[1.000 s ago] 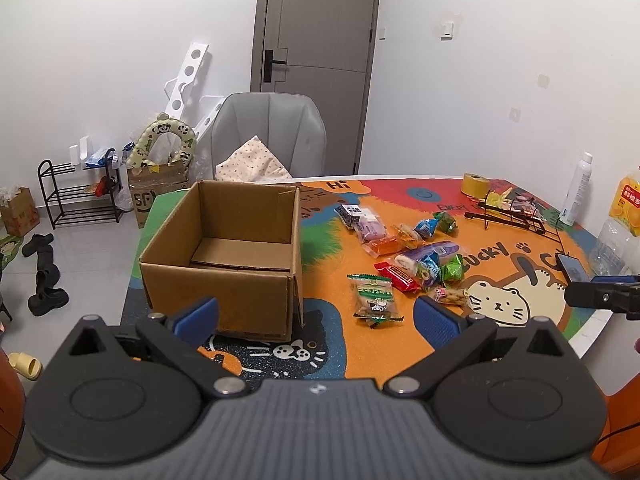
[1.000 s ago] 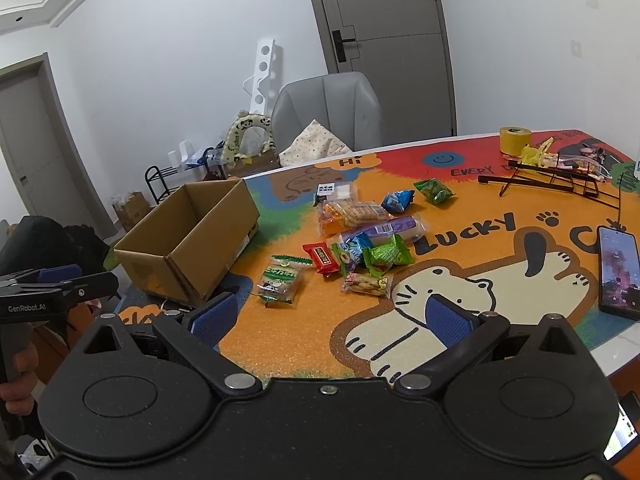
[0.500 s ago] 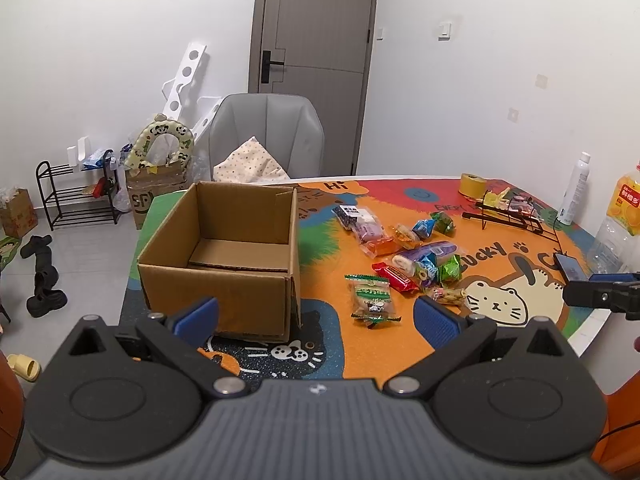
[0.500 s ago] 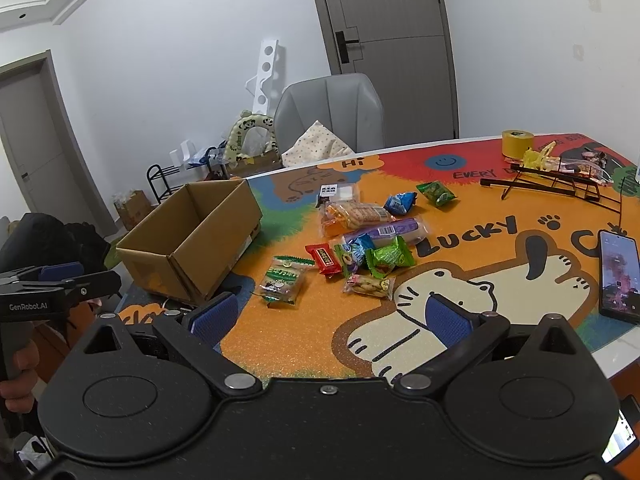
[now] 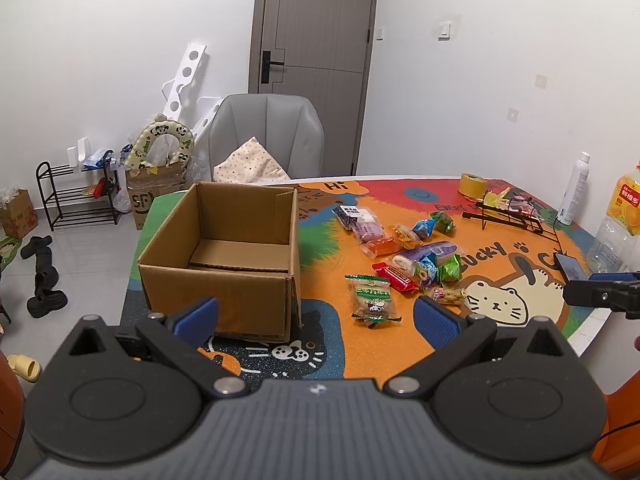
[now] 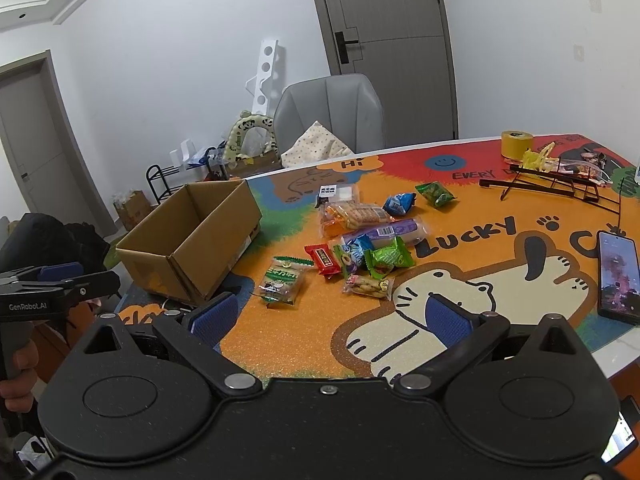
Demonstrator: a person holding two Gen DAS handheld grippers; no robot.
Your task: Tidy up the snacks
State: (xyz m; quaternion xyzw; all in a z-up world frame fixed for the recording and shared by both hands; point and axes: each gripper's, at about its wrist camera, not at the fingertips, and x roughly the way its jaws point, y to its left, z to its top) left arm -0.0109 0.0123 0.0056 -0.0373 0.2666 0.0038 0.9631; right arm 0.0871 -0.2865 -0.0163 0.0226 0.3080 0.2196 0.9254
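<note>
Step in hand: judged as the first reach; no snack is lifted yet and the cardboard box looks empty.
Left gripper: jaws spread wide, holding nothing, hovering above the near table edge in front of the box.
Right gripper: jaws also wide apart and empty, held over the cat drawing on the mat.
Snacks: a loose cluster on the mat to the right of the box, none inside it.
Nearest pick: the green-and-white packet lies flat, slightly apart from the rest, closest to the box.
How to do it well: come down over that packet with one finger on each long side, pinch the crinkly wrapper by its middle, lift clear of the box wall, then release low inside.
Caution: the red bar and green pouch touch their neighbours, so take the outer ones first.
Writing on mat: "LUCKY", "Hi", "EVERY".
Writing on gripper: "GenRobot.AI" on the left gripper's side, seen in the right wrist view.
Packet labels: too small to read.
Phone: lies at the right edge, screen lit.
</note>
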